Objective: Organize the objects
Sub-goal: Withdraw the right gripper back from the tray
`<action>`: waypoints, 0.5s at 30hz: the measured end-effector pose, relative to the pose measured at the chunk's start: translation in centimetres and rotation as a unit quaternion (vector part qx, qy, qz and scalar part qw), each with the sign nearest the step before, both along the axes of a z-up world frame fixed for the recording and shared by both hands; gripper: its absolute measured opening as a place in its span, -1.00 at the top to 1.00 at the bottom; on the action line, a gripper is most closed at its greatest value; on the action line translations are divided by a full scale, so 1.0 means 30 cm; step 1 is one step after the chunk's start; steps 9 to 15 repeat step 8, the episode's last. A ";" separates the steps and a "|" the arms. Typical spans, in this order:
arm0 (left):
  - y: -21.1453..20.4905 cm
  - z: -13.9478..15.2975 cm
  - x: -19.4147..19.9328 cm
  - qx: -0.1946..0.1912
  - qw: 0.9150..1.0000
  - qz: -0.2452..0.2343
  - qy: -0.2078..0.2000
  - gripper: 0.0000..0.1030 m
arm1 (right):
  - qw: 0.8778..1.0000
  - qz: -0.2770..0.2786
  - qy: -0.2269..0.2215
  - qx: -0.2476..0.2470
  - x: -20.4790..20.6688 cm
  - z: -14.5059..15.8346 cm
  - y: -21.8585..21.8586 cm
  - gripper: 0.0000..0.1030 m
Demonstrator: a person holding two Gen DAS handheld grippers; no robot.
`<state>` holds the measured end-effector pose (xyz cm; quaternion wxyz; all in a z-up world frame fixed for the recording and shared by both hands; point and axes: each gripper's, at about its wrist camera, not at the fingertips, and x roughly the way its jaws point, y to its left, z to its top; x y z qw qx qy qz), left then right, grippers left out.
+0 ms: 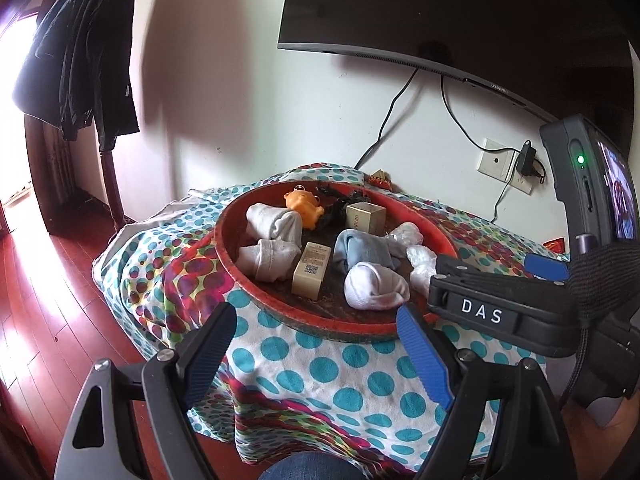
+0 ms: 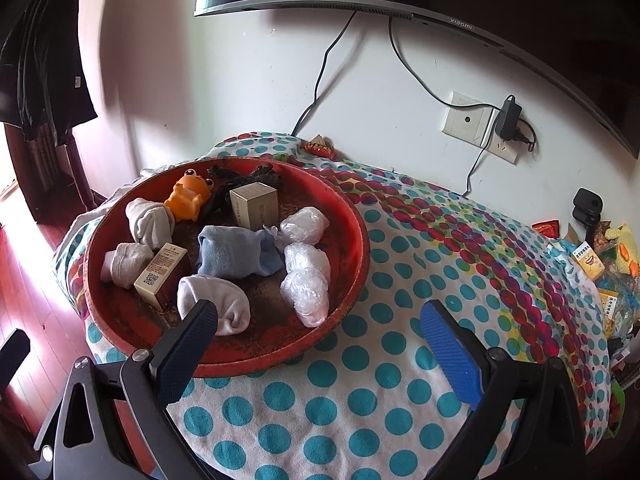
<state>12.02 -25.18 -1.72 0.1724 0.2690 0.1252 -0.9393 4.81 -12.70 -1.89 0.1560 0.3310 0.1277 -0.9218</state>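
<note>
Left gripper (image 1: 320, 352) wide open, fingers spread, nothing between them, tips at 7 and 5 o'clock of its own view, pointing toward 12. Right gripper (image 2: 320, 352) also wide open and empty, tips at 7 and 5 o'clock in its own view. In the left wrist view the right gripper's body (image 1: 500, 312) sits at 3 o'clock, level, just beside the left one.
</note>
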 end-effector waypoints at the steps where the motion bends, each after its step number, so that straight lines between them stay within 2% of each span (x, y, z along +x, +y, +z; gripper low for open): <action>1: 0.000 -0.002 -0.002 0.000 1.000 0.000 -0.002 -0.64 | 1.000 0.001 -0.001 -0.001 -0.001 0.000 0.001 -0.96; 15: 0.002 -0.006 -0.005 -0.001 1.000 -0.002 -0.006 -0.64 | 1.000 0.002 -0.002 0.002 0.003 -0.006 -0.003 -0.96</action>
